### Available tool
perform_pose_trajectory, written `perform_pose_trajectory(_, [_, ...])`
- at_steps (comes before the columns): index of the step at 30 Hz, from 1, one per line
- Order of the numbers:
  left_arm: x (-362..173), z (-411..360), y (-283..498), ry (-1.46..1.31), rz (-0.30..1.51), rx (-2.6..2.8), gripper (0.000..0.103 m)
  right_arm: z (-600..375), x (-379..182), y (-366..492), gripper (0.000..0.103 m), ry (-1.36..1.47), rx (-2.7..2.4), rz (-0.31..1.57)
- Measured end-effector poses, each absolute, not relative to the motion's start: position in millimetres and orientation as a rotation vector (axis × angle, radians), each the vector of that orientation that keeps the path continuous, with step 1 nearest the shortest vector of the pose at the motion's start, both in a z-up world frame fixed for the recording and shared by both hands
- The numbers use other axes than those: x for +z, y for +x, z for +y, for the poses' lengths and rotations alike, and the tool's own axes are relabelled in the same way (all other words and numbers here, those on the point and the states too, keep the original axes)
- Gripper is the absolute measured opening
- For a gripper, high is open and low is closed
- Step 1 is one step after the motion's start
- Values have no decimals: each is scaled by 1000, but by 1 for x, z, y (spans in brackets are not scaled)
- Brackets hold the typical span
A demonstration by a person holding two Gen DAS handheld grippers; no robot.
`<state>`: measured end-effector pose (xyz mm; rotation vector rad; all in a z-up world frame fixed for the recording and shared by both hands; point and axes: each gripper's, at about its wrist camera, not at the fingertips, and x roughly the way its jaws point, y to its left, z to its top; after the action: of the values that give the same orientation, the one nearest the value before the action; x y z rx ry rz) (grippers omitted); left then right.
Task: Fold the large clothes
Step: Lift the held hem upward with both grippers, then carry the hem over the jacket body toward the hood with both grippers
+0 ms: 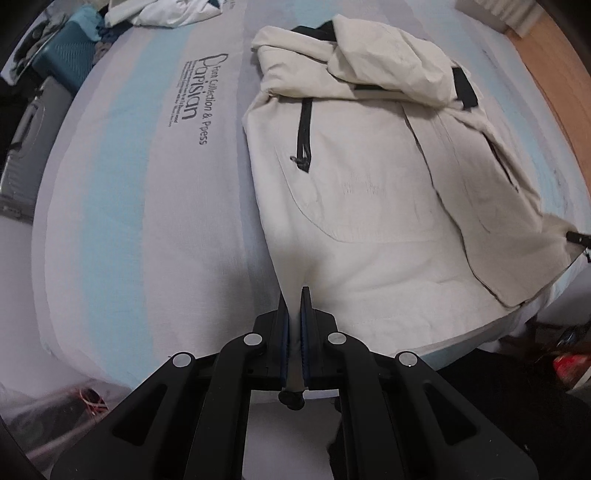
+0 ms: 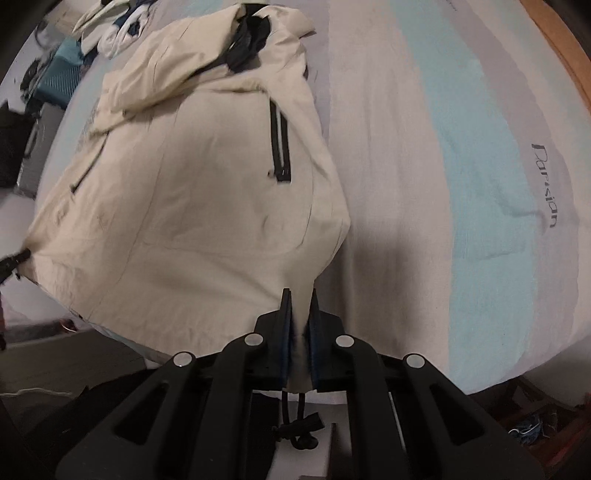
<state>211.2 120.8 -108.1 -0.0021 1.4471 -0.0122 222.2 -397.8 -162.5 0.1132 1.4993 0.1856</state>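
Note:
A cream hooded jacket [image 1: 369, 177] with black zips lies front up on the striped bed, hood at the far end and sleeves folded in. My left gripper [image 1: 295, 295] is shut on the jacket's near left hem corner. In the right wrist view the jacket [image 2: 192, 192] fills the left half, and my right gripper [image 2: 300, 295] is shut on its near right hem corner, with a black drawcord [image 2: 295, 424] hanging below the fingers. The hem is lifted slightly between both grippers at the bed's near edge.
The bed sheet [image 1: 147, 203] has grey and light blue stripes with printed text. Crumpled white clothes [image 1: 162, 13] lie at the far left corner. A teal suitcase [image 1: 62, 59] stands beside the bed. A wooden edge [image 2: 569, 55] runs along the right side.

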Motion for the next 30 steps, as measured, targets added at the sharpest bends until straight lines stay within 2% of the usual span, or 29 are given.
perform_pose_trajectory(13, [-89,128,261,-66,1521,-62,3,-407,-132,287,6,187,211,1544])
perform_pose_trajectory(30, [-72,153,344,-86,1479,-120,3,-402,-87,351,6,172,165,1447])
